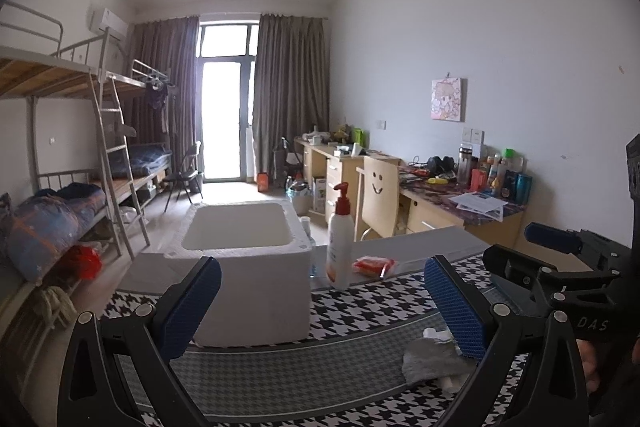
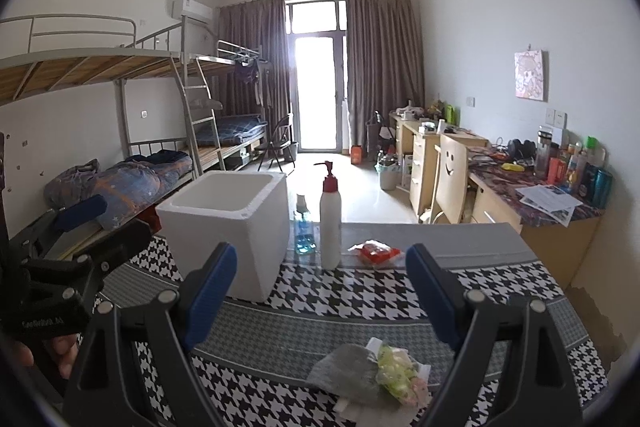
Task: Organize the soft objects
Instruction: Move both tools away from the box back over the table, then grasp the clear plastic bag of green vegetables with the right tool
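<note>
Task looks barely begun, judging by the layout: the soft items sit loose on the houndstooth tablecloth, none visibly in the container. Left gripper hovers above the near table, jaws spread wide, nothing between the blue pads. Right gripper likewise wide and empty, aimed at the table centre. Soft pile at the near edge: a gray cloth, crumpled, touching a floral fabric bundle on its right; white scraps peek from beneath, too small to name. From the left wrist view the same gray cloth lies just beside the right finger of the left gripper, partly hidden by it. White foam box stands left of centre, farther back, lid off, mouth open upward; the visible part of its interior shows bare white walls, though the floor of the box is hidden from both cameras, so contents uncertain. To its right, close together: a small bottle of blue liquid, then a tall white pump bottle with red top, upright. A red packet lies flat just right of the pump bottle, near the far edge of the cloth. Remaining, by my reading: pick up cloth and floral bundle, carry both to the box; possibly the packet too, if soft.
</note>
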A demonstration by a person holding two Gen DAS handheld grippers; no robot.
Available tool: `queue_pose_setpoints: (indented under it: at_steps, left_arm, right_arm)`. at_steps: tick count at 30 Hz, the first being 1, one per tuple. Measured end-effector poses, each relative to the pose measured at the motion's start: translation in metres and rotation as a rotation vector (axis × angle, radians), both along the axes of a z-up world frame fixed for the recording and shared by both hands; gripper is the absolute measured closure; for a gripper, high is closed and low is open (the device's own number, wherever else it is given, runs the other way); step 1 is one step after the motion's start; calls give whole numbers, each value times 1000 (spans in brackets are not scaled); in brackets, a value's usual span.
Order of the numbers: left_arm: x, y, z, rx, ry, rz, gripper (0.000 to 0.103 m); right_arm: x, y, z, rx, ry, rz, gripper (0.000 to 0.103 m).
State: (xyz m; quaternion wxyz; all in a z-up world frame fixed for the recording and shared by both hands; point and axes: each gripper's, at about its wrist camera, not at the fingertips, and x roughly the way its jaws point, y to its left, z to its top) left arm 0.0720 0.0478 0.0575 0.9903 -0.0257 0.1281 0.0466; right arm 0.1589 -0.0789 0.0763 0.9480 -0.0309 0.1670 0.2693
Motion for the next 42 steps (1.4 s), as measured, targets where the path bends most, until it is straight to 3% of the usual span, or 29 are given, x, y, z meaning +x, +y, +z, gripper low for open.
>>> queue_pose_setpoints:
  at_steps: [42]
  left_arm:
    - [40,-39,-50,-25,137,-156,1]
  right_arm:
    - [10,-49,-53,-4,100,-137,14]
